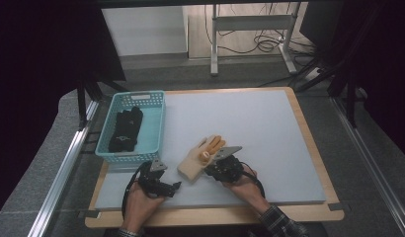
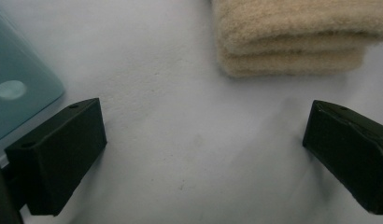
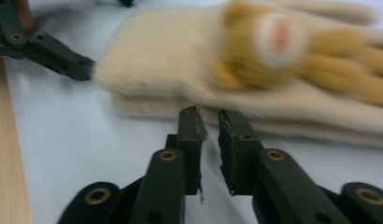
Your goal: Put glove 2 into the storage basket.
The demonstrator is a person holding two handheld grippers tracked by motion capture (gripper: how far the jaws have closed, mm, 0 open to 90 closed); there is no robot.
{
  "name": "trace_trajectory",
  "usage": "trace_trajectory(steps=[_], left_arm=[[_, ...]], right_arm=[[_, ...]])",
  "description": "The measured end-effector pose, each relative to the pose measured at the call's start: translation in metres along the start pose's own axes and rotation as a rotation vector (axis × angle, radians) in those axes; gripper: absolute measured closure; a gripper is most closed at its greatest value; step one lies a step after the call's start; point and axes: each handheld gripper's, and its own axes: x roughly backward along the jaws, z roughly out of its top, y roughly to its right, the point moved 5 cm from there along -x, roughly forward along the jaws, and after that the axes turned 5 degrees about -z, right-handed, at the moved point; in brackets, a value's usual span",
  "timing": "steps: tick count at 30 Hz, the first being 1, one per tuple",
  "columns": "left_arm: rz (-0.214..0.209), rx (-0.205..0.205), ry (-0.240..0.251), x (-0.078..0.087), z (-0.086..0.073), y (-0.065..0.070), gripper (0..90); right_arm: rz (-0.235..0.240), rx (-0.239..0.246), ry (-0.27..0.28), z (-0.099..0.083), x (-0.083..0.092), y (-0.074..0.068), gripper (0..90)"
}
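Left gripper (image 1: 177,186) fingers spread wide apart; right gripper (image 3: 210,135) fingers nearly together, a narrow gap between.

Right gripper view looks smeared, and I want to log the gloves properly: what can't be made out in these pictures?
- Beige gloves: right gripper view, motion blur smears the round patch; lower glove lies hidden under the top one.
- Black gloves: high view, too small and dark to count.
- Basket: left gripper view, cut off by the edge.

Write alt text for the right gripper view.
The right gripper, its black jaws a narrow gap apart with nothing between them, points at the edge of stacked cream knit gloves with an orange-brown animal figure, on a pale mat. The left gripper sits upper left.
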Motion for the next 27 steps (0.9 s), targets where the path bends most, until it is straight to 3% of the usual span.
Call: trace_trajectory(steps=[5,13,21,27], left_arm=[[-0.002,0.009,0.011,0.000,0.000,0.000,0.0],[-0.001,0.009,0.010,0.000,0.000,0.000,0.0],[-0.003,0.009,0.010,-0.001,0.000,0.000,0.0],[-0.002,0.007,0.007,0.000,0.000,0.000,0.0]], right_arm=[[-0.058,-0.051,0.003,-0.015,0.021,0.027,62.6],[-0.216,-0.136,-0.001,-0.056,0.057,0.081,32.8],[-0.320,-0.167,-0.030,-0.082,0.077,0.107,21.3],[-0.328,-0.186,-0.033,-0.089,0.081,0.114,17.6]])
